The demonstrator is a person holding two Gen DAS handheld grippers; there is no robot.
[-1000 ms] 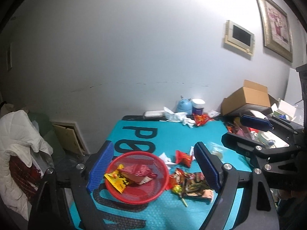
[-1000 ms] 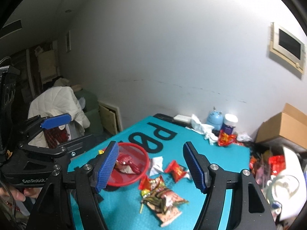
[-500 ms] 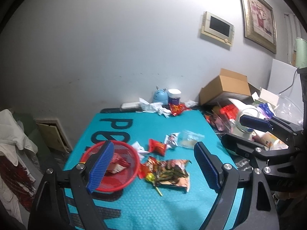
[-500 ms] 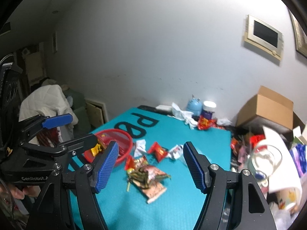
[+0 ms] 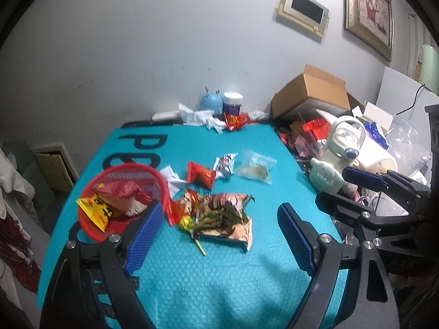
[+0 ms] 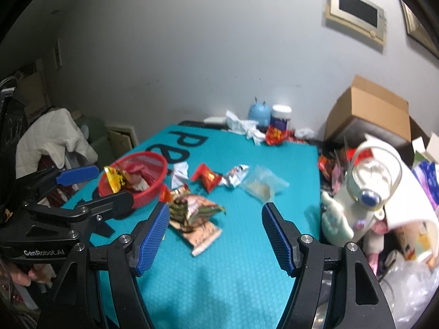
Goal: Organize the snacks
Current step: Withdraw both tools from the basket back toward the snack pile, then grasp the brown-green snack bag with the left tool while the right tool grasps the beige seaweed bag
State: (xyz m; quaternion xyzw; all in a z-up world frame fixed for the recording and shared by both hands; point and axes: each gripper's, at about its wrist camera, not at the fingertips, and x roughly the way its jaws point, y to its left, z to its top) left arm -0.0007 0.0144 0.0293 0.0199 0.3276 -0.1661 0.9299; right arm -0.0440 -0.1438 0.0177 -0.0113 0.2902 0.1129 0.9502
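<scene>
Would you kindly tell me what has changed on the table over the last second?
Both grippers, left and right, tipped downward toward the loose snack packets. Nothing was grasped or released. The red basket and the packets stayed put; both grippers stayed open.

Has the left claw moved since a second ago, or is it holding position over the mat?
Yes. In the left wrist view the red basket has slid from between its fingers to the left finger, so the left claw has swung right and tipped down.
</scene>
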